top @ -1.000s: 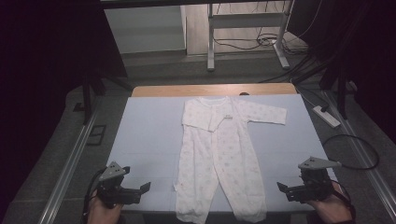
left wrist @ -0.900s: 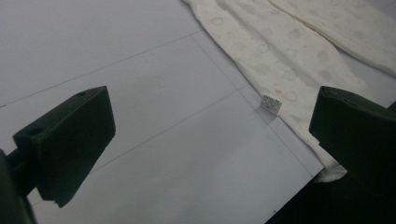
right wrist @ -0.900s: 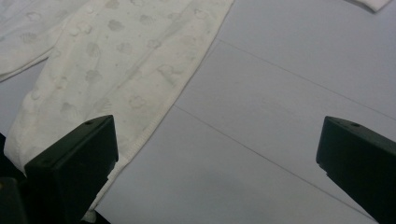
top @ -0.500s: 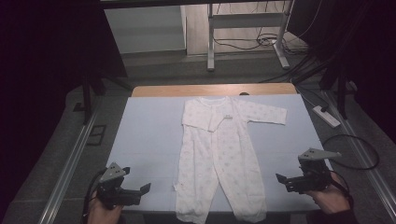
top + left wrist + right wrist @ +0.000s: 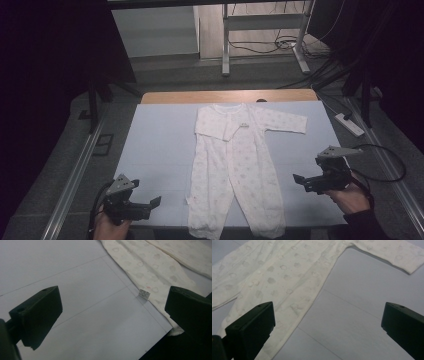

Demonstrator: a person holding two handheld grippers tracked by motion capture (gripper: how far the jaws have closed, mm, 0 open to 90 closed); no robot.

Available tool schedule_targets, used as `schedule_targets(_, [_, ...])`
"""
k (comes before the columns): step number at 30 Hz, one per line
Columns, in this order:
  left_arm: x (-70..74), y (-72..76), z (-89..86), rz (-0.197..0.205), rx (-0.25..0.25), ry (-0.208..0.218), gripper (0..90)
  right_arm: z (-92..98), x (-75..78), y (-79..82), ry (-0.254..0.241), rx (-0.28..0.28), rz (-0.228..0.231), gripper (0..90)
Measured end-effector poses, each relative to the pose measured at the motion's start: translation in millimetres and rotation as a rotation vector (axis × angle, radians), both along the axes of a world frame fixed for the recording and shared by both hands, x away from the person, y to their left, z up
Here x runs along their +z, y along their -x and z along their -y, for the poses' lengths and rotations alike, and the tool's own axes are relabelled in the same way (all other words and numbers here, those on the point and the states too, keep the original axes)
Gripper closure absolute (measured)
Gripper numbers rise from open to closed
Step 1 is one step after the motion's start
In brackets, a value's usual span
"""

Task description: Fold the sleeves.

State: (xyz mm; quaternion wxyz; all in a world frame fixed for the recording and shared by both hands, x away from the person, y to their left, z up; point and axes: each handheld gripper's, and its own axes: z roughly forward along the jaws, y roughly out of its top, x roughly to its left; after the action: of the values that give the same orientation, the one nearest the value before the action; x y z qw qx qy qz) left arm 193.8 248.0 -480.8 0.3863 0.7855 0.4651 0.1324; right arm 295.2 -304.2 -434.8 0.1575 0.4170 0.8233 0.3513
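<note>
1. The left claw (image 5: pixel 150 204) hovers over the near left corner of the worktop (image 5: pixel 155 145), held by the person's left hand (image 5: pixel 111 227); its jaws stand wide apart and grip nothing.
2. In the left gripper view, a small white tag (image 5: pixel 144 294) lies at the edge of the garment's leg, between the two black jaws and farther off.
3. The right claw (image 5: pixel 300 180) sits at the near right side, held by the right hand (image 5: pixel 350 197), jaws likewise spread with only bare worktop between them.
4. The baby sleepsuit (image 5: pixel 232 165) (white, with a faint printed pattern) lies flat in the middle of the worktop, legs toward the person, between the two claws and touching neither.
5. Farther back, its one sleeve (image 5: pixel 282 121) stretches out toward the right; the other is folded across the chest.
</note>
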Motion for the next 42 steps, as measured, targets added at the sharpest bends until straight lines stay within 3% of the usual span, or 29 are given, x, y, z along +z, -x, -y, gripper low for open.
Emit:
schedule_targets(5, [0.0, -0.4, 0.4, -0.004, -0.001, -0.006, 0.9, -3.0, -0.8, -10.9, -0.009, 0.004, -0.007, 0.0])
schedule_targets(18, [-0.3, -1.0, 0.2, -0.01, 0.001, -0.003, 1.1, -8.6, 0.0, -36.4, 0.025, -0.007, 0.022, 0.0])
schedule_targets(27, [-0.3, -1.2, 0.1, -0.01, -0.001, -0.003, 1.4, -10.7, -1.9, -56.8, 0.022, 0.002, -0.015, 0.0])
schedule_targets(42, [-0.4, -1.8, -0.6, -0.014, -0.002, 0.004, 1.3, -6.4, -7.9, -90.7, 0.041, -0.083, -0.027, 0.0])
